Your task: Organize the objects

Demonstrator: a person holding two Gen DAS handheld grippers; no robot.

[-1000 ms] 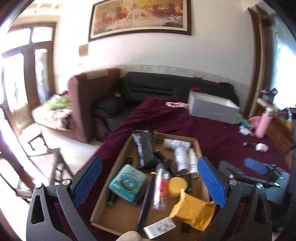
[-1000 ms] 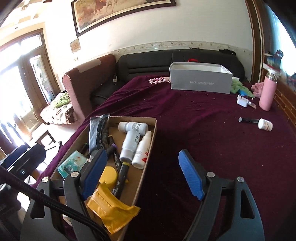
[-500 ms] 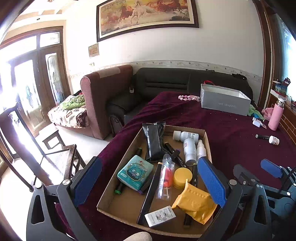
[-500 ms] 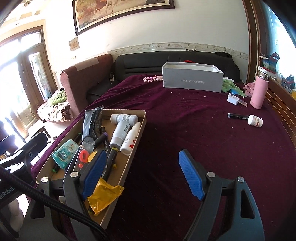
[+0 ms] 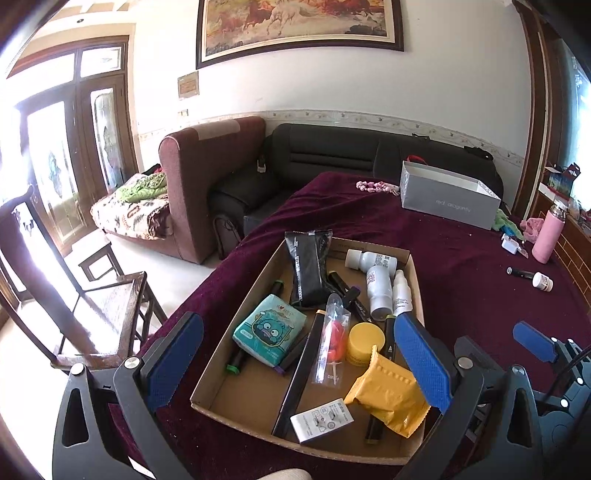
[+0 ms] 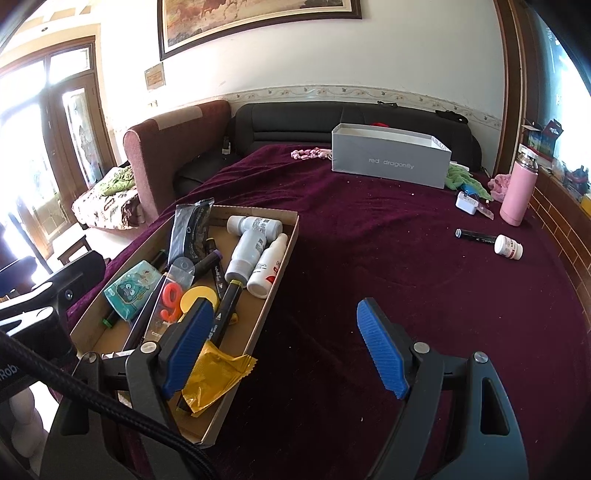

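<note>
White walls, framed horse painting up top. Black sofa against wall, maroon armchair beside it. Glazed wooden doors left, strong daylight. Wooden chair on pale floor.

left view: cardboard tray is now seen whole and farther off, its near rim clear of the frame edge — picture sharp, no longer blurred | right view: yellow packet is seen smaller and lower-left — more maroon cloth is exposed between the blue pads
</note>
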